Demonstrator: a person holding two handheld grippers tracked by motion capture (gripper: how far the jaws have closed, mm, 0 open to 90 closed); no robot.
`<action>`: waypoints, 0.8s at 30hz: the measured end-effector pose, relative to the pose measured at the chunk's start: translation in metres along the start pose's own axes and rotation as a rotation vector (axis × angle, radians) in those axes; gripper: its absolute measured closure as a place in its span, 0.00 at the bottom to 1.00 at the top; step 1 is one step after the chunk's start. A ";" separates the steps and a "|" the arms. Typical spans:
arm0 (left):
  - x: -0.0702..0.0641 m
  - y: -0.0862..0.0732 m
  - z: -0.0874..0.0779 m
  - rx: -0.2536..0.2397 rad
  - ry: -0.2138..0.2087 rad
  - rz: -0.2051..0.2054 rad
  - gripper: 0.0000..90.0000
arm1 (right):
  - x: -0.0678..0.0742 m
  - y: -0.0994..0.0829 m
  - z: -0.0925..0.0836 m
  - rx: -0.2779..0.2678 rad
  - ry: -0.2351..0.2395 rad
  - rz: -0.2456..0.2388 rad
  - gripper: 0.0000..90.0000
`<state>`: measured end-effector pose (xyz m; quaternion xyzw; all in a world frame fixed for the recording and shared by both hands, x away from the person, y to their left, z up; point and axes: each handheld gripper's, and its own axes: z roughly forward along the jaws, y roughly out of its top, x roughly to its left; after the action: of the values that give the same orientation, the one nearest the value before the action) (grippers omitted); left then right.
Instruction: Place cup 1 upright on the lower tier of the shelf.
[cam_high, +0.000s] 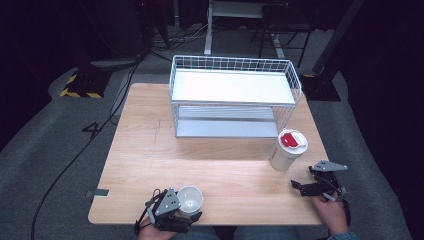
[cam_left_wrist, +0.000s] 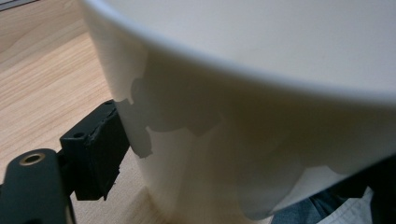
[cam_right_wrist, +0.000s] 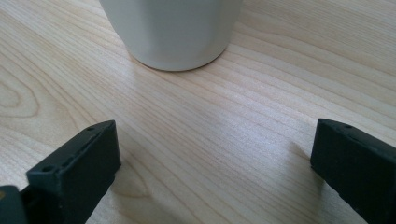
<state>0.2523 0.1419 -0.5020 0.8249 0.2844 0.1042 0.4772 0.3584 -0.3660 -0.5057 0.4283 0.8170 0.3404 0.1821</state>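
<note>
Table (cam_high: 150, 165): wooden, carrying a wire rack (cam_high: 235, 95) at upper centre, presumably the destination. Lidded cup (cam_high: 287, 150) at centre right, upright, just ahead of right gripper (cam_high: 312, 186); jaws spread wide, nothing between, lined up as for an approach. Open paper cup (cam_high: 190, 199) at lower centre, upright near the table's front edge; left gripper (cam_high: 186, 216) jaws pinching its wall, seemingly for lifting.

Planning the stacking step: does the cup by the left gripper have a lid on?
No, the open cup shows its bare white inside.
</note>
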 end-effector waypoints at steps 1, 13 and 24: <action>0.000 0.000 0.000 0.000 0.000 0.000 0.18 | 0.000 0.000 0.000 0.000 0.000 0.000 0.02; 0.000 -0.002 -0.001 -0.011 0.008 0.010 0.24 | 0.000 0.000 0.000 0.000 0.000 0.000 0.02; -0.002 0.001 -0.004 -0.036 0.011 0.004 0.25 | 0.000 0.000 0.000 0.000 -0.002 0.000 0.02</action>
<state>0.2495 0.1436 -0.4983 0.8162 0.2833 0.1150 0.4903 0.3586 -0.3658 -0.5057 0.4286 0.8169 0.3398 0.1831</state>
